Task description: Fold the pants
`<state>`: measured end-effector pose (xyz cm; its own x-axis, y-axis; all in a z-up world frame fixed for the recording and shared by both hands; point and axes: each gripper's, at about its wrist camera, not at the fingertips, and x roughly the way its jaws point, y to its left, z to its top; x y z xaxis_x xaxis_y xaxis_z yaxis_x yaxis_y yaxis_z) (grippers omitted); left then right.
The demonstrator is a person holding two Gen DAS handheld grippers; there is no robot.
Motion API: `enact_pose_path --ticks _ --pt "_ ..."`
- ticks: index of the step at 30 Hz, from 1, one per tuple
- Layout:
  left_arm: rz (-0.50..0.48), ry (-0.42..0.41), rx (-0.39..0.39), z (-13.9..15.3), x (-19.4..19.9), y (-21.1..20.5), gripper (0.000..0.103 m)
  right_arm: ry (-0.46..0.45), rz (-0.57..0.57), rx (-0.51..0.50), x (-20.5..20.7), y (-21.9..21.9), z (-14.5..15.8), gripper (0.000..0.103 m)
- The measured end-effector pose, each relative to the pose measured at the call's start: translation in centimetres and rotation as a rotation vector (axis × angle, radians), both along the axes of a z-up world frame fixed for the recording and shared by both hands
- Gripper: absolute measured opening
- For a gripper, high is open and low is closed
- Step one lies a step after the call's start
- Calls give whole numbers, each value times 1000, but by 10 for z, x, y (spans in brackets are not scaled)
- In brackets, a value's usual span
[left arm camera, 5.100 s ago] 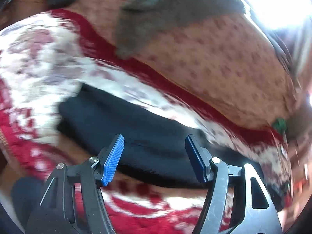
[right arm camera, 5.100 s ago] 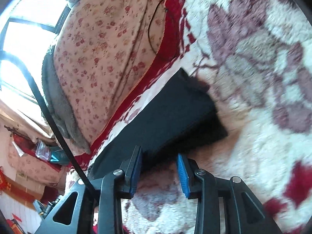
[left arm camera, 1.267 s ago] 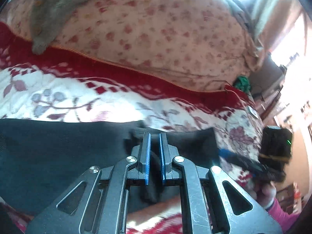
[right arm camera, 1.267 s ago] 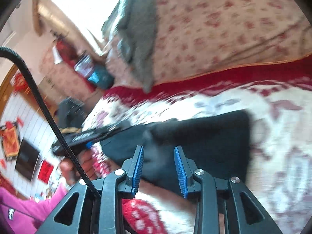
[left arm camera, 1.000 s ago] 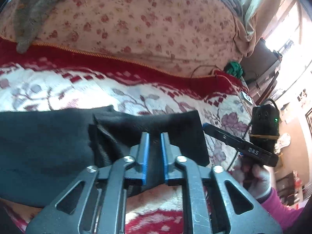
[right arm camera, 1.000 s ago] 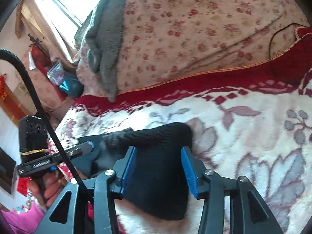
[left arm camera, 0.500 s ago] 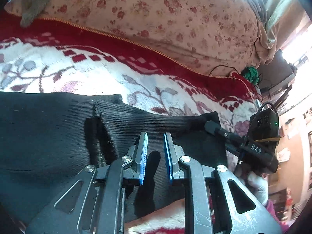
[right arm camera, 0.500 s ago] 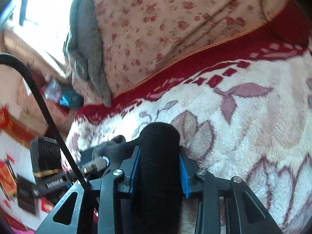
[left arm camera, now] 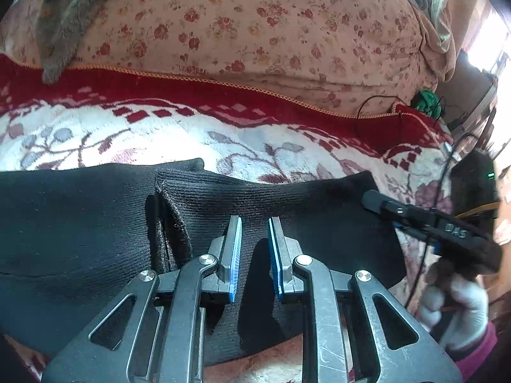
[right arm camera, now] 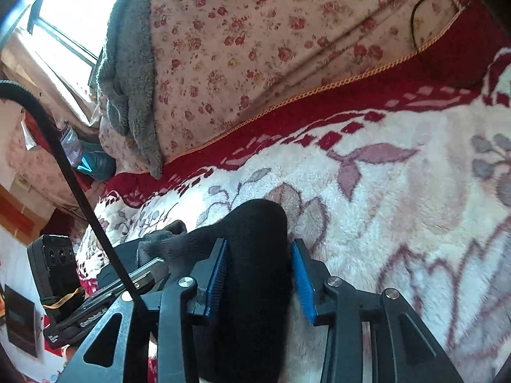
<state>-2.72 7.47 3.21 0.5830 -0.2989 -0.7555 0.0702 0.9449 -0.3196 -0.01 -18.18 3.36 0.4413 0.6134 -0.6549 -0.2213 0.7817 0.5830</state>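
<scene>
The bed (left arm camera: pixel 179 134), under a red-and-white floral blanket, carries the black knit pants (left arm camera: pixel 80 223) along its near edge. They look soft, light and floppy; best taken at folded edges. The right gripper (right arm camera: pixel 259 274) pinches a rolled fold; the left gripper (left arm camera: pixel 254 255) fingers stand slightly parted, holding nothing.

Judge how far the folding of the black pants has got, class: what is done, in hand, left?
Done: one end of the black pants lies doubled over the rest on the floral blanket. In hand: the right tool straddles the rounded fold; the left tool hovers open above the fabric. Left: probably releasing, flattening, perhaps another fold.
</scene>
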Motion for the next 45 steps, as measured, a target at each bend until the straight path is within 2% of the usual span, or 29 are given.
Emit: enact_pose_path --ticks 6,8,15,19,22,28,31,40,41,42,45 --pt "23 2 79 10 -9 -4 16 -53 -10 -65 -18 -4 26 39" --pt "39 14 83 12 -11 0 16 -72 -10 -62 -22 -3 34 44" --pt "80 18 112 18 -24 13 16 -80 62 -44 -34 19 43 45" --pt "108 18 100 21 -33 24 16 -85 99 -58 -39 30 42 45" --pt "139 33 54 22 -41 39 16 -100 121 -86 -42 37 43 49" --pt "260 59 -31 23 -63 84 16 -107 174 -76 -41 54 44 51" --pt "300 64 -60 25 -72 100 26 -95 211 -72 -40 70 39 51" --pt "454 50 -83 27 -110 154 27 -106 367 -81 -44 133 32 52" --pt "478 49 -93 26 -115 162 35 -113 392 -90 -44 142 32 53" --pt "501 45 -115 25 -120 170 47 -116 411 -95 -44 148 32 53" --pt "566 31 -168 23 -131 189 59 -121 486 -98 -39 176 33 53"
